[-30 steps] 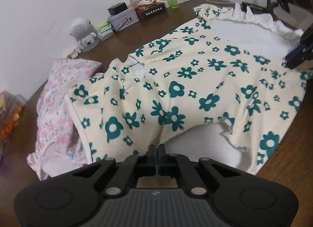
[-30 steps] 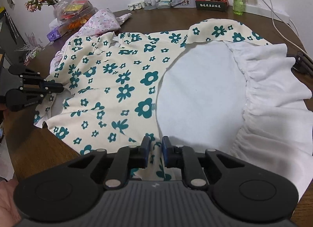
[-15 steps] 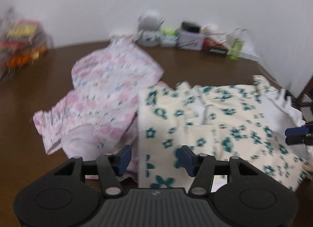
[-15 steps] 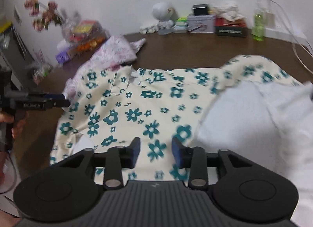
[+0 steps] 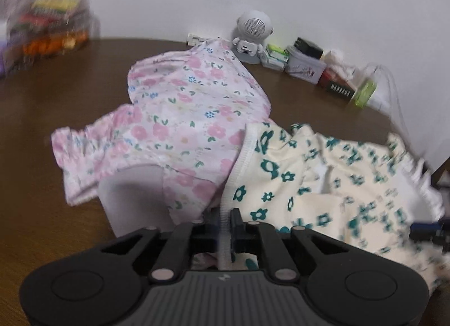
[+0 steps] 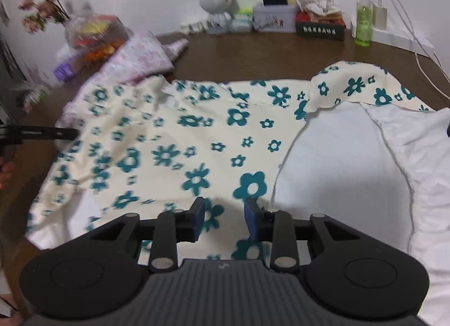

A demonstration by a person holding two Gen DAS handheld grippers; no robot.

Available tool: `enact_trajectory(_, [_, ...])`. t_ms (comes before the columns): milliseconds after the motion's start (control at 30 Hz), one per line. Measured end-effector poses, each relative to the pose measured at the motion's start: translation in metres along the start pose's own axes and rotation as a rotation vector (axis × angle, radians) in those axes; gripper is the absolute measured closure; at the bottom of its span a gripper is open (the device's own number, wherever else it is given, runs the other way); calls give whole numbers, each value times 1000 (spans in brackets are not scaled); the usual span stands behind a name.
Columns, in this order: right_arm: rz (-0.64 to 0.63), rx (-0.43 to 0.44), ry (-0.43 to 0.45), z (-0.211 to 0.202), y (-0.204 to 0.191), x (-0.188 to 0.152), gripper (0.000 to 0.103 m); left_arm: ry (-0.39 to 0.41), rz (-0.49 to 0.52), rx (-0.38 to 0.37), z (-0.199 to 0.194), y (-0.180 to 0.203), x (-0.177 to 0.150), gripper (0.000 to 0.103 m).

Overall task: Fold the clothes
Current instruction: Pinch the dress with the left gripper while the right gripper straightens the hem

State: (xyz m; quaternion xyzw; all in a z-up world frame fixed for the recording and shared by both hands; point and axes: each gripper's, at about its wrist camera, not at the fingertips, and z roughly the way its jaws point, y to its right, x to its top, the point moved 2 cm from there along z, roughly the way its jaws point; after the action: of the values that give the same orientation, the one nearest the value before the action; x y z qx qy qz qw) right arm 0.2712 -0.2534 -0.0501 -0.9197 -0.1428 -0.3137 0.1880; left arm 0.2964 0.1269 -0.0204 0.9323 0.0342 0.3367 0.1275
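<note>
Left tongs [image 5: 225, 217]: closed tight on the ribbed hem edge of the cream garment, nearest the left wrist camera; the pinched strip of hem runs up between the two fingers.
Right tongs [image 6: 224, 220]: spread wide, nothing between them, poised just above the near edge of the cream garment; whether the pads touch the cloth I cannot tell.
Cream garment [image 6: 197, 140]: the landmark here, cream cloth printed with teal flowers, spread across the brown tabletop [image 6: 253, 56]; its left part is blurred.
White lining [image 6: 337, 174]: to the right of the teal-flowered panel, plain white cloth with a gathered ruffle along its right side, part of the same garment.
Upper right corner of the cream garment [image 6: 351, 87]: a flowered flap lies turned over the top of the white lining.
Pink floral garment [image 5: 182, 117]: bunched up just left of the cream garment, whose hem overlaps it; a pale inner side shows at its near edge.
Robot-shaped speaker [image 5: 253, 33]: beyond the cream garment, at the far edge of the tabletop against the white wall.
Tins and boxes [image 6: 281, 19]: in a row right of the speaker, also beyond the cream garment.
Green spray bottle [image 6: 363, 23]: far right of that row, beside a white power strip with cables.
Bag of colourful packets [image 6: 95, 33]: far left of the cream garment, beyond the pink one, next to dried flowers.
</note>
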Motion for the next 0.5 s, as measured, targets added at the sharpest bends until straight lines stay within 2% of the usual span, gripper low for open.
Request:
enact_trajectory(33, [1,4,26,-13,2,-3,59,9,-5,-12,-4,1,1,84])
enact_trajectory(67, [4,2,51,-26,5,-7,48,22,2,-26,-9,5,2,69])
enact_trajectory(100, [12,-19,75,-40,12,-12,43,38,11,-28,-14,9,3,55])
enact_trajectory(133, [27,-49,94,-54,20,-16,43,57,20,-22,-19,13,4,52])
enact_trajectory(300, [126,-227,80,-96,84,-46,42,109,102,-130,-36,50,2,55])
enact_trajectory(367, [123,-248,59,-98,97,-56,42,93,177,-183,-35,75,-6,57])
enact_trajectory(400, [119,-254,49,-98,101,-61,42,74,219,-206,-32,90,-12,61])
enact_trajectory(467, [102,-247,36,-96,101,-65,42,26,295,-246,-25,119,-26,68])
enact_trajectory(500, [93,-238,32,-94,98,-66,42,-4,324,-265,-22,130,-35,68])
